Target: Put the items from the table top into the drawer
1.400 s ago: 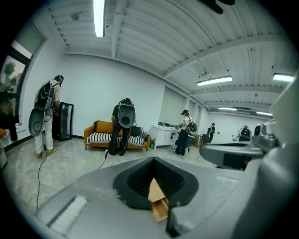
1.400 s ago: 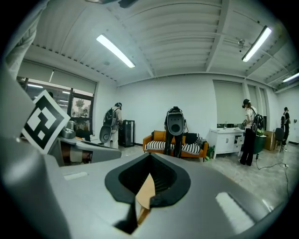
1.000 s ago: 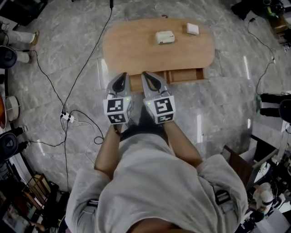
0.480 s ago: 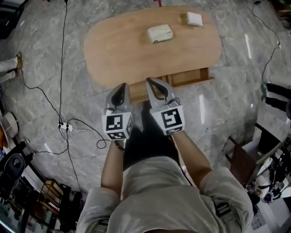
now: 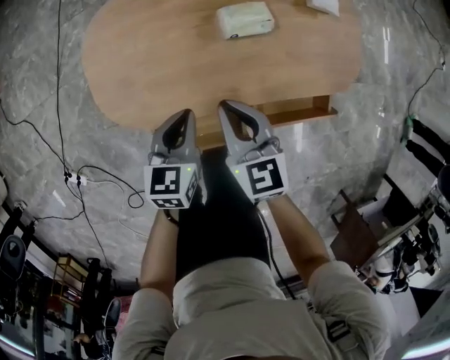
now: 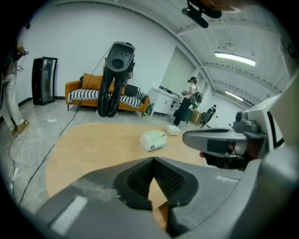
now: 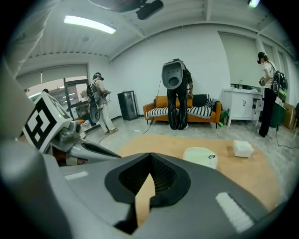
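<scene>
Two whitish, apparently plastic boxes (image 5: pixel 244 19) on table (image 5: pixel 155 70)

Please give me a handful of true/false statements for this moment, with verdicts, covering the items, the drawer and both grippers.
1. Two white things lie on the table: a rounded white box and a small white block. True.
2. The right gripper grips the rounded white box. False: its jaws are together on nothing, and the box lies apart from it, further across the table.
3. The drawer stands a little way out from under the table's near edge. True.
4. Both white things are in the drawer. False: both are on the table top.
5. The left gripper has its jaws wide apart. False: they meet at the tips with nothing between them.
</scene>
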`<move>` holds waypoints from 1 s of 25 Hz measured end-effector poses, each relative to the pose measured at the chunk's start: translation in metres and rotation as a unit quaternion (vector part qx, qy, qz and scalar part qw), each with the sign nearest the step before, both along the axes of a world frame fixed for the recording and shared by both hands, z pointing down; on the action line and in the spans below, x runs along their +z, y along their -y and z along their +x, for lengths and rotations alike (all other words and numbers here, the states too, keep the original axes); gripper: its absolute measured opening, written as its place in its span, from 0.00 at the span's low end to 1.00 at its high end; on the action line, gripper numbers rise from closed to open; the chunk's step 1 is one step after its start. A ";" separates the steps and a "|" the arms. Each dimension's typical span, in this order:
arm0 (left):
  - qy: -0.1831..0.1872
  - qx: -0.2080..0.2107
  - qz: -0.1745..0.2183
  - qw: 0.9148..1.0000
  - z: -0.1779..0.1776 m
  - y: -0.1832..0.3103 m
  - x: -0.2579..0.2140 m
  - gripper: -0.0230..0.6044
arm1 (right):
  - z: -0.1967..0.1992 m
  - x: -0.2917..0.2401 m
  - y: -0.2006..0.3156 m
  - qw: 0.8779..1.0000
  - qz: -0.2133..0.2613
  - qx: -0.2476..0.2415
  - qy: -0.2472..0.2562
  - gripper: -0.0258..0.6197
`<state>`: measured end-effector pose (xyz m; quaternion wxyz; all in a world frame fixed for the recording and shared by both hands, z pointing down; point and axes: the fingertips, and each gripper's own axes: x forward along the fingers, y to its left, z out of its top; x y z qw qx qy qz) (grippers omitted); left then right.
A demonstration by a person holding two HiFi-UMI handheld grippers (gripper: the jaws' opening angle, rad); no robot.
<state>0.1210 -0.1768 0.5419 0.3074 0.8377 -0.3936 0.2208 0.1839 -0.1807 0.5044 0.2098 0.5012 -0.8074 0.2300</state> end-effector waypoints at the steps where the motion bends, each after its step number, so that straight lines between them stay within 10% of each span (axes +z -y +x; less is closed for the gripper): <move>1: 0.001 -0.001 -0.002 1.000 0.006 0.005 0.006 0.07 | 0.006 0.006 0.007 1.000 -0.002 -0.002 -0.007 0.05; 12: -0.005 0.006 0.000 1.000 0.035 0.049 0.044 0.07 | 0.085 0.056 0.115 0.978 0.040 -0.090 -0.186 0.16; 14: -0.005 0.000 -0.004 1.000 0.033 0.050 0.047 0.07 | 0.095 0.067 0.132 0.964 0.029 -0.129 -0.230 0.42; 25: -0.002 -0.026 -0.026 0.999 0.021 0.047 0.059 0.07 | 0.128 0.149 0.176 0.877 -0.070 -0.288 -0.377 0.52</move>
